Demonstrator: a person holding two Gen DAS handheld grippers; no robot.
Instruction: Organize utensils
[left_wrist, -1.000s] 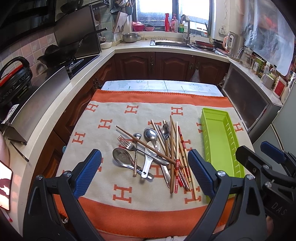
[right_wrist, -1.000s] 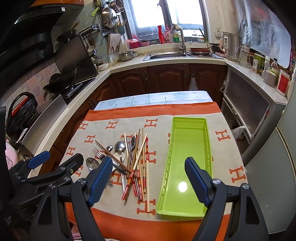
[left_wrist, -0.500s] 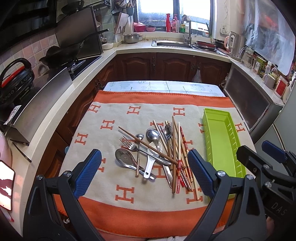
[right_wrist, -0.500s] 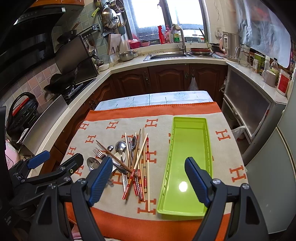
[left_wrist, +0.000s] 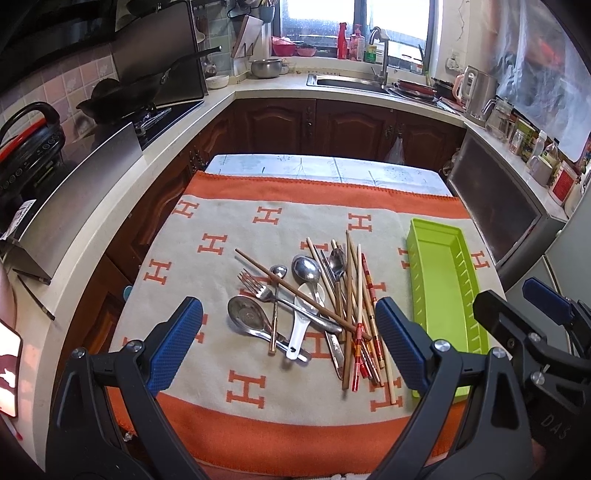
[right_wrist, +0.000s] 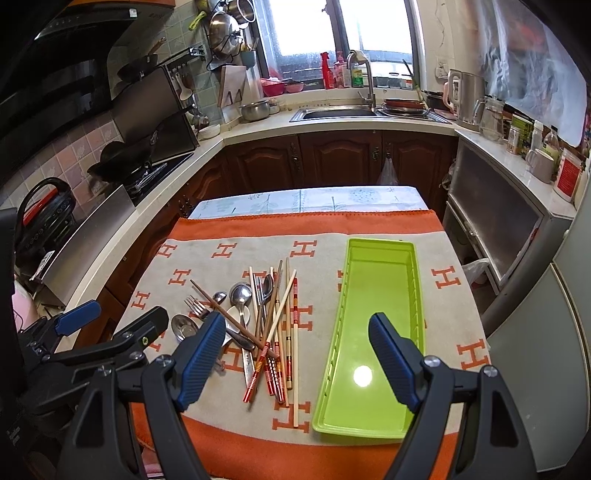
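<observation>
My left tool hangs with its ribbed blue pads wide apart and empty; ahead of it a tangled heap of utensils, shiny steel spoons, a fork and slim wooden chopsticks, lies on woolly orange-and-cream cloth. My right tool also gapes, framing the glossy green plastic tray.

A beige blanket with orange H marks and orange borders covers the bench. The tray is lime green. Some chopsticks carry red-and-gold bands. Finger pads are blue.
</observation>
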